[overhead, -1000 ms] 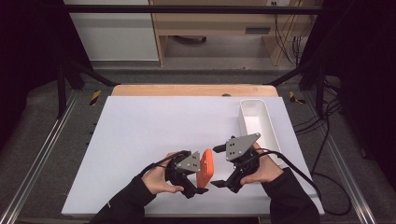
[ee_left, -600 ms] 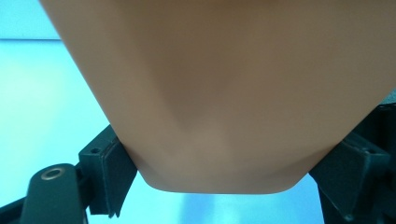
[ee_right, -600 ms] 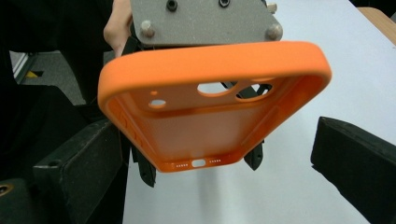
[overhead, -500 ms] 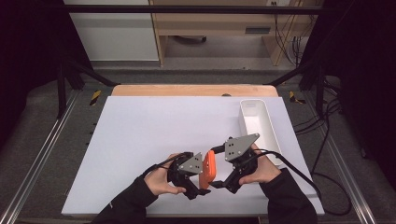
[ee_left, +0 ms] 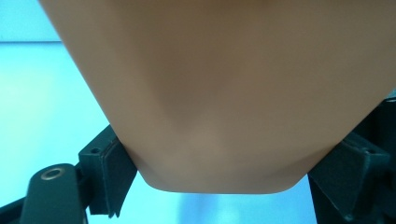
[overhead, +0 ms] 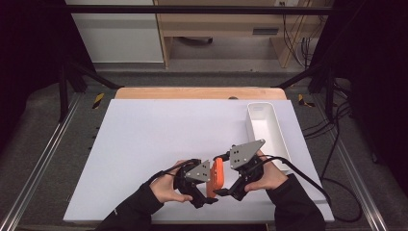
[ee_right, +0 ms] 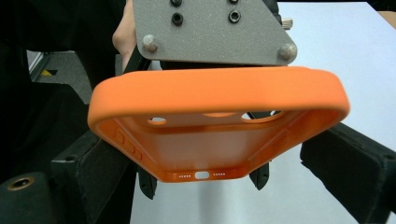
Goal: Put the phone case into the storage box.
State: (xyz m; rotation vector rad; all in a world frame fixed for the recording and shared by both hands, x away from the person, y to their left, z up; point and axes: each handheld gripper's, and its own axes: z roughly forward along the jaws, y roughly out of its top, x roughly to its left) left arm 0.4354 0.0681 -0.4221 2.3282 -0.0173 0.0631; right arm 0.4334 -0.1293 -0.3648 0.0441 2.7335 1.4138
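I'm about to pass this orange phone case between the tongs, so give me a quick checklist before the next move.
1. Left tongs clamp the orange phone case: ok.
2. Right tongs, which have just been closing, straddle the case: ok.
3. Right pads pressing the case: cannot tell.
4. Case lifted off the white table: ok.
5. White tray free for a drop: ok.

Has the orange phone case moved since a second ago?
No. In the high view the orange phone case sits between both grippers at the same spot, left of the white tray's near end.
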